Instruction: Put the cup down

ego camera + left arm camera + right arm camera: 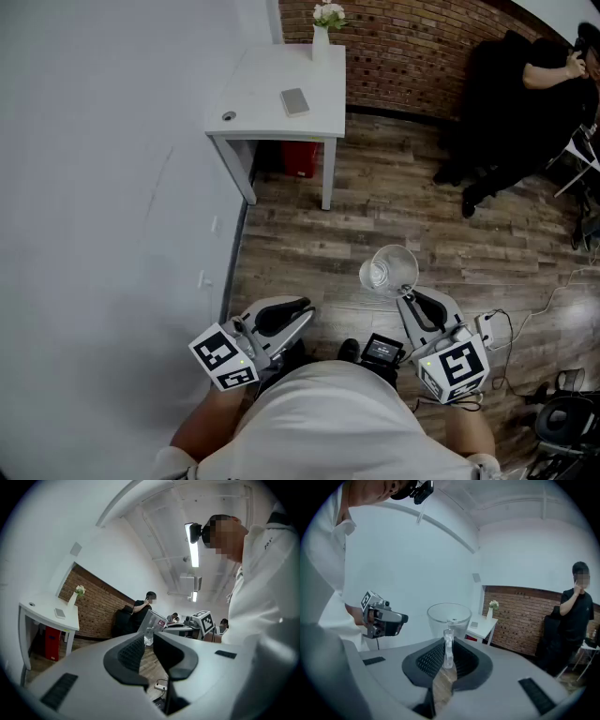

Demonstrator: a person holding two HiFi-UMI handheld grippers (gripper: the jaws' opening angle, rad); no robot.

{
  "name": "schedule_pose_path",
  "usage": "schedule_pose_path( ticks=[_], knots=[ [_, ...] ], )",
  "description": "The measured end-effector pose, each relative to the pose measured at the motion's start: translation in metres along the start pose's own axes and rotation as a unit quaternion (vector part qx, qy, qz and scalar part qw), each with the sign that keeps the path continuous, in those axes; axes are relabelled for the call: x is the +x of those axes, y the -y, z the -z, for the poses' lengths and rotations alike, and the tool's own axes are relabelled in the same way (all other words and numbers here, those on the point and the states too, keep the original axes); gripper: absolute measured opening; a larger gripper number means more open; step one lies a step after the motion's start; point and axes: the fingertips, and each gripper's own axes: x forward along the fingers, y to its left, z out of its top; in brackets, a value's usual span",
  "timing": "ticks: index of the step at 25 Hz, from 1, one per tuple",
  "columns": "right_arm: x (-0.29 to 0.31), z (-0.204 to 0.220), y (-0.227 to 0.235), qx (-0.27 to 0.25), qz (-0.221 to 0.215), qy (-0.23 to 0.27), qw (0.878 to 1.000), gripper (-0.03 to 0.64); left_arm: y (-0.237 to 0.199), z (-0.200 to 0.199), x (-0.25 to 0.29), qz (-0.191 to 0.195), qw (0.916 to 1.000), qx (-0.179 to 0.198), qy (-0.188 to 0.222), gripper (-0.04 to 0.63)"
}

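A clear glass cup with a handle is held in the air above the wooden floor. My right gripper is shut on its handle. In the right gripper view the cup's bowl stands upright just beyond the jaws, and the handle is pinched between the ribbed pads of the right gripper. My left gripper is level at the lower left, apart from the cup, shut with nothing in it. Its own view shows the left gripper with its jaws together, with the cup past them.
A white table stands against the wall at the back, with a vase of flowers and a small grey object on it. A red bin sits under it. A person in black is at the far right. Cables and a power strip lie at the right.
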Motion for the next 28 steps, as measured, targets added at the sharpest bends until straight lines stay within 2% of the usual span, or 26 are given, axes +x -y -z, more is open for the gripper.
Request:
schedule_pose_path(
  ticks=[9,28],
  knots=[
    [0.004,0.0,0.0,-0.005,-0.001,0.002,1.0,0.046,-0.005,0.0,0.0,-0.004,1.0,0.002,0.003,0.051],
    [0.021,-0.01,0.004,0.017,0.003,0.013,1.0,0.046,-0.031,-0.008,-0.008,-0.021,0.9997,-0.001,0.011,0.051]
  ],
)
